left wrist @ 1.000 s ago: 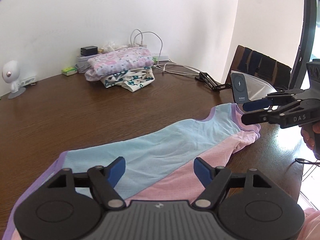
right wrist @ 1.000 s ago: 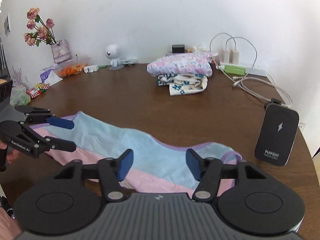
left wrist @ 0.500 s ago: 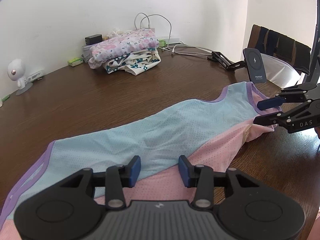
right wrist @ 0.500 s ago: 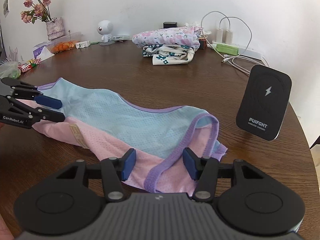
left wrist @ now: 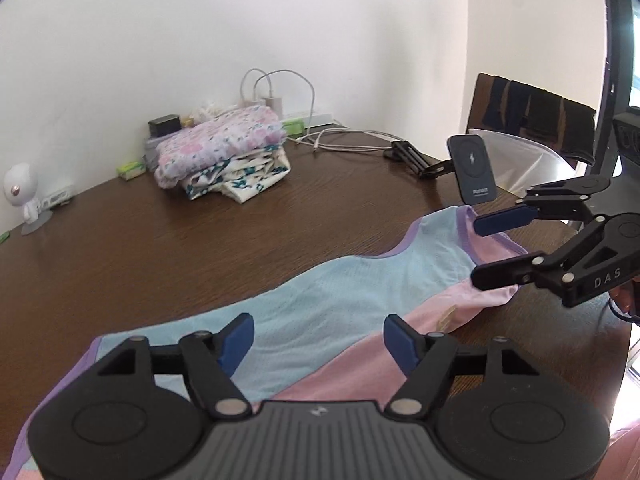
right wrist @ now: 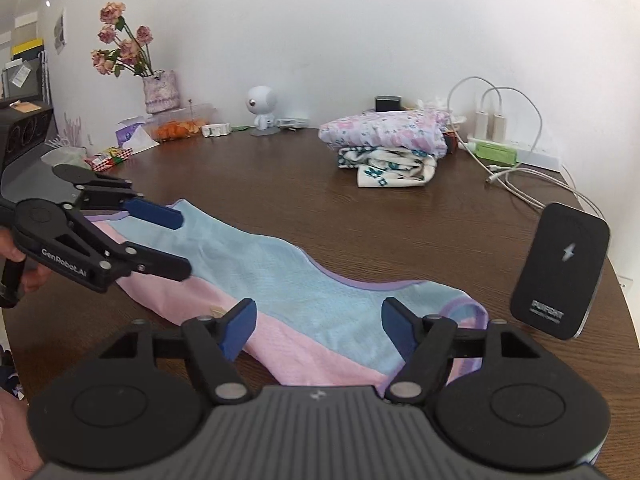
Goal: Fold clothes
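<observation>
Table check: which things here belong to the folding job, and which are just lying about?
For the job:
blue and pink top, flat on the table
left gripper, open
right gripper, open
folded clothes, stacked

Lying about:
charger stand
white cables
flower vase
small white robot figure

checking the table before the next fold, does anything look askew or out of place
Mostly tidy. The blue and pink top lies in a slanted strip across the table, its pink underside poking out unevenly. Both the left gripper and right gripper are open over it. The folded pile sits neat at the back.
</observation>
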Motion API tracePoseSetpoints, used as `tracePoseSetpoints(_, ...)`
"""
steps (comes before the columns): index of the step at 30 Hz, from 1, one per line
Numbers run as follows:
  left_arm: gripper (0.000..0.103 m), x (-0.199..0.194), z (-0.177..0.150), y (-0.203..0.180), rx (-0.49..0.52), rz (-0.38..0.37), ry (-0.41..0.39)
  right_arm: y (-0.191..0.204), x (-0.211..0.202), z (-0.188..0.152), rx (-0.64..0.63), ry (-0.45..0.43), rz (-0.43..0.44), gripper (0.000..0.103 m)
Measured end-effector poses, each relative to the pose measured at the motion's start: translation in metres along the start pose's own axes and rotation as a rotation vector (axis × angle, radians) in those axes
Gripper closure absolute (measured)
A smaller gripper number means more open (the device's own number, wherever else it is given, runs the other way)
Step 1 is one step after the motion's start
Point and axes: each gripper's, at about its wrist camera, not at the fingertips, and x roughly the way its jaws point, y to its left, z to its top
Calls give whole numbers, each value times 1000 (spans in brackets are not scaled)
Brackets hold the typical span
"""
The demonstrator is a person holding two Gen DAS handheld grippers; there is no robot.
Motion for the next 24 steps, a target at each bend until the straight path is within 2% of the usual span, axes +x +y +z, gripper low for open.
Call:
tracePoseSetpoints(6,33,33,4,-15,22,-25,53,2,28,3,81,42,0,30)
tracePoseSetpoints(10,34,44,-3,-12,1,-40,88,-6,35,-3,121,78,-2,29)
tracePoseSetpoints(12,33,43,-4,-9,-23,-43,81,-8,31,-3,135,66,2,27)
tracePoseSetpoints(15,32,22,0,-2,-70,-35,4,-9,16,-1,147,16,3,23)
tracePoseSetpoints(17,22,2,2,1,-101,-18,-60,-7,-11,5,135,-54,-9,0)
tracePoseSetpoints(18,16,-9,3,2,-116,-7,-93,-6,-24,7,125,-83,-16,0)
tracePoseSetpoints(20,12,-29,1,0,-145,18,-135,-3,-44,9,115,-102,-40,0)
tracePoseSetpoints(23,1,-54,-8,-7,-215,76,-185,2,-61,6,137,-91,-89,0)
tracePoseSetpoints(24,0,-59,-12,-10,-243,96,-195,4,-65,4,149,-82,-106,0)
